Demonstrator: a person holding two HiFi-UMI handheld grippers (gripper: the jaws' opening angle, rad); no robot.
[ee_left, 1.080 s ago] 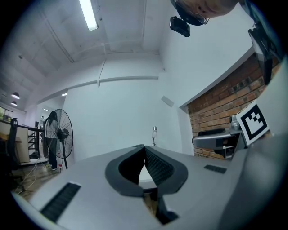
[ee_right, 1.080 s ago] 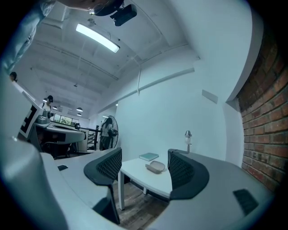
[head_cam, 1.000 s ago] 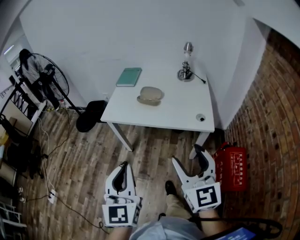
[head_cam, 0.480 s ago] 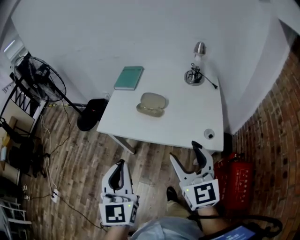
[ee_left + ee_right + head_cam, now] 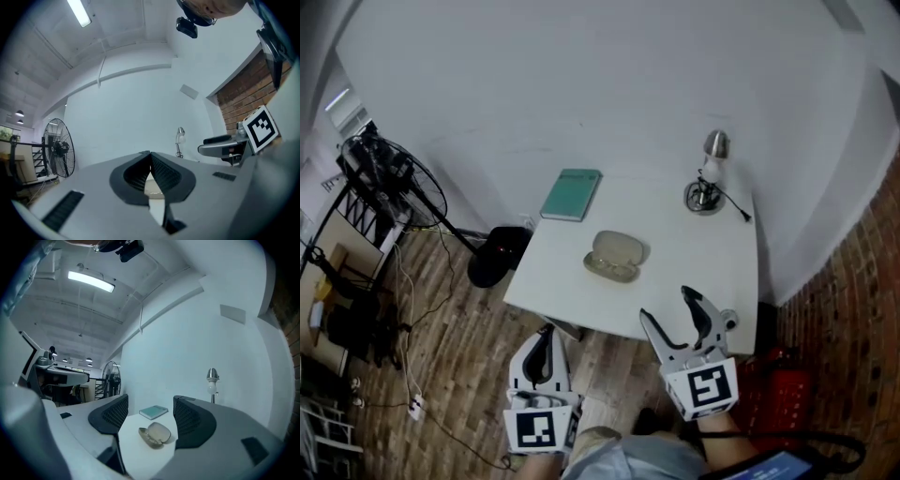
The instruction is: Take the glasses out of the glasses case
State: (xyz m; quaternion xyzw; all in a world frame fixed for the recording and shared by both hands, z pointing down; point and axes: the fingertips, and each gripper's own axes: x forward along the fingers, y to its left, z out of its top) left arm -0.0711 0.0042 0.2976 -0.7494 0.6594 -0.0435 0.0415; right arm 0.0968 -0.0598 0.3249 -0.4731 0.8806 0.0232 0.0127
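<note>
A beige glasses case lies near the middle of the white table. In the right gripper view the case stands ajar with its lid raised, and I cannot make out glasses in it. My right gripper hangs over the table's near edge, short of the case. Its jaws are wide and closing slightly, with nothing between them. In its own view the right gripper frames the case from a distance. My left gripper is shut and empty, just off the table's near edge, and the left gripper points level.
A teal book lies at the table's back left and a small desk lamp at the back right. A standing fan and cables are on the wood floor to the left. A red object sits by the brick wall on the right.
Both grippers have come forward to the table. The table and case now sit closer in the head view, and the right gripper has reached over the near edge.
</note>
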